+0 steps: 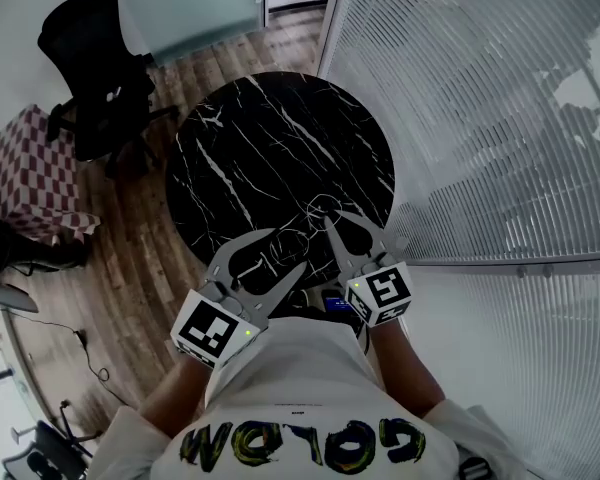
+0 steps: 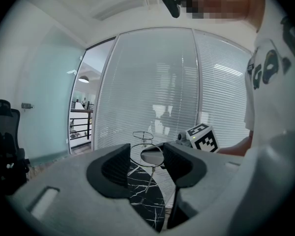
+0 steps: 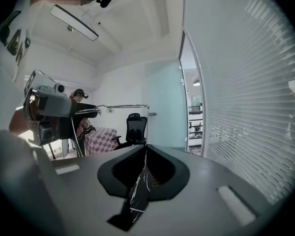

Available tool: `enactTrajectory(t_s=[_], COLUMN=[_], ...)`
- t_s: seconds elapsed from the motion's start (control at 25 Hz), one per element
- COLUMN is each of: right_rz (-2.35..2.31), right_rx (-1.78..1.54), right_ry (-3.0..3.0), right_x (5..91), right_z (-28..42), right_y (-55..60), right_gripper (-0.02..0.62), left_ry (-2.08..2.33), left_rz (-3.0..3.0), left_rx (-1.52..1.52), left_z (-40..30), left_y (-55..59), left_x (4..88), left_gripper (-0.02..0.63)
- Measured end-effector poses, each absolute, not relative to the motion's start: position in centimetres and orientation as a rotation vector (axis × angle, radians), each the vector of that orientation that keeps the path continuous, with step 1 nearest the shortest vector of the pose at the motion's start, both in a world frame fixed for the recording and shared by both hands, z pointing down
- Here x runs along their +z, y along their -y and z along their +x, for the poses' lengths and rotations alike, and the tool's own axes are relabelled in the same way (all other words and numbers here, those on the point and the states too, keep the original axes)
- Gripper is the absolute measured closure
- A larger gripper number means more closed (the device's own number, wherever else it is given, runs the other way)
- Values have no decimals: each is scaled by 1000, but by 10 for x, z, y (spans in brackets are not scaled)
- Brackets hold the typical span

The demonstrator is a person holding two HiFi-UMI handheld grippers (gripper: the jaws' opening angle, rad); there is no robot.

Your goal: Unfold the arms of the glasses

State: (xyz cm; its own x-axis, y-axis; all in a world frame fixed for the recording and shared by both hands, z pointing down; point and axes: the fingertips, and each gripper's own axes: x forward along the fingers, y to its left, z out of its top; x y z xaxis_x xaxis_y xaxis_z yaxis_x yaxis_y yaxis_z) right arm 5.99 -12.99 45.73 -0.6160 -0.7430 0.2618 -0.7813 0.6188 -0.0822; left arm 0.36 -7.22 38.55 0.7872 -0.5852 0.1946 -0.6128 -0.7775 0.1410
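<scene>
Thin wire-rimmed glasses [image 1: 300,233] hang just above the near part of a round black marble table [image 1: 280,138]. My left gripper [image 1: 290,249] has its jaws standing wide, one on each side of a lens. In the left gripper view that lens ring [image 2: 146,154] spans exactly from jaw to jaw of the left gripper [image 2: 147,150], and a thin arm hangs down from it. My right gripper [image 1: 328,221] comes in from the right with its tips at the wire frame. The right gripper [image 3: 146,145] is shut. Whether it pinches the wire is hidden.
White slatted blinds [image 1: 500,118] close off the right side behind the table. A black office chair [image 1: 95,78] and a red-checked cloth [image 1: 30,178] stand on the wooden floor at the left. The table's near rim is close to the person's body.
</scene>
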Motion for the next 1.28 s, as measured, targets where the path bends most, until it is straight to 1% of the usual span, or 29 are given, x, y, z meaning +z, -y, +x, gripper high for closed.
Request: enactTrajectory(t_s=[0.4, 0.76, 1.0, 1.28], right_rz=[1264, 1270, 1246, 1206], right_rx=[345, 379, 363, 324], right_ry=[2686, 2732, 2758, 2800], right_x=[457, 443, 426, 406], right_z=[62, 61, 56, 46], right_y=[130, 125, 122, 114], right_gripper=[548, 543, 545, 549], left_ry=[955, 976, 996, 1032], left_rz=[2763, 2752, 2732, 2724], left_rx=[225, 234, 263, 230], left_z=[0, -2, -9, -12], left_y=[76, 78, 84, 88], left_x=[394, 397, 400, 404], left_gripper=[390, 389, 389, 388])
